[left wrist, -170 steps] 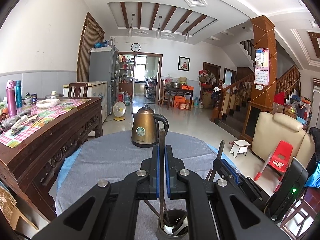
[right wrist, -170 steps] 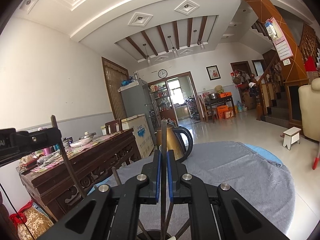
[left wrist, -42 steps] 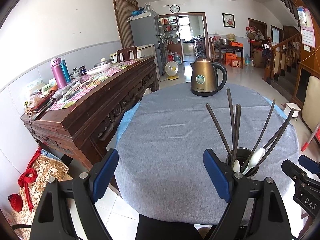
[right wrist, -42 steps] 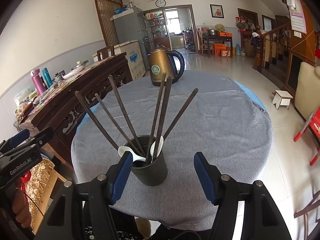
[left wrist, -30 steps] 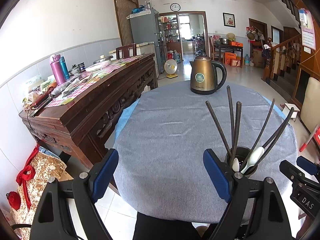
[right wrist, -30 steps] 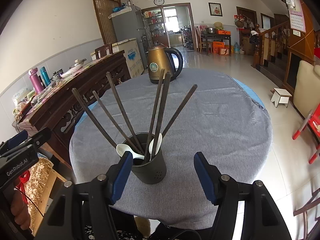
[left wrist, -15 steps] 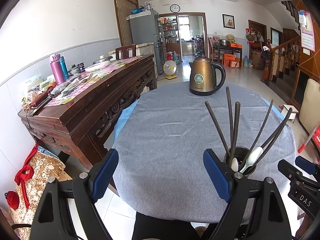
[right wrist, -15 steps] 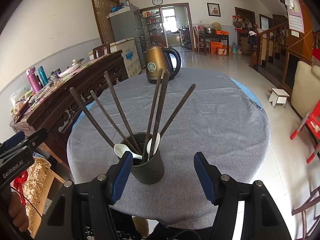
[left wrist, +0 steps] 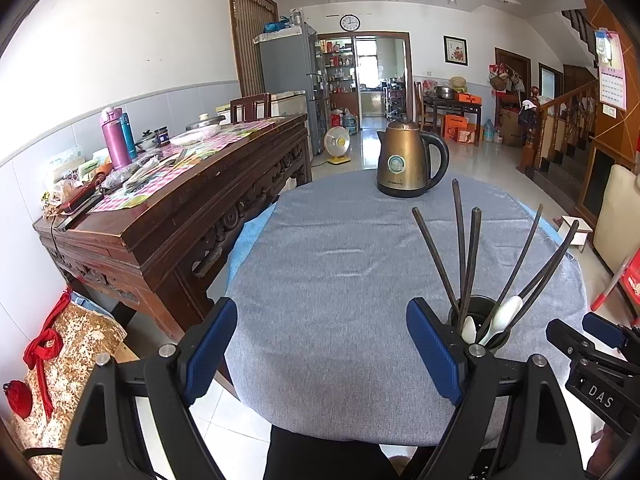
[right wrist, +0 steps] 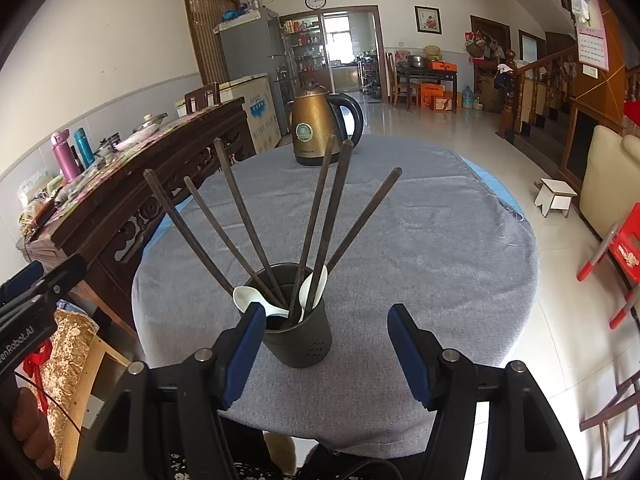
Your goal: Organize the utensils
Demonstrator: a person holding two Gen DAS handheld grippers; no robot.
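A dark utensil cup (right wrist: 299, 340) stands near the front edge of the round table with the grey cloth (right wrist: 420, 248). Several dark chopsticks (right wrist: 240, 204) fan out of it, and two white spoons (right wrist: 256, 300) rest inside. My right gripper (right wrist: 326, 354) is open just in front of the cup, nothing between its blue pads. In the left wrist view the cup (left wrist: 478, 322) sits behind the right finger. My left gripper (left wrist: 322, 348) is open over the bare cloth to the cup's left, holding nothing.
A bronze electric kettle (left wrist: 408, 162) stands at the far side of the table. A carved wooden sideboard (left wrist: 172, 208) cluttered with bottles and dishes runs along the left. A cream armchair (right wrist: 608, 176), a red child's chair (right wrist: 616, 248) and a small white stool (right wrist: 556, 196) stand on the right.
Earlier, each gripper was shut on a chopstick held over the cup; both have since let go and drawn back. Over the last second almost nothing has moved.
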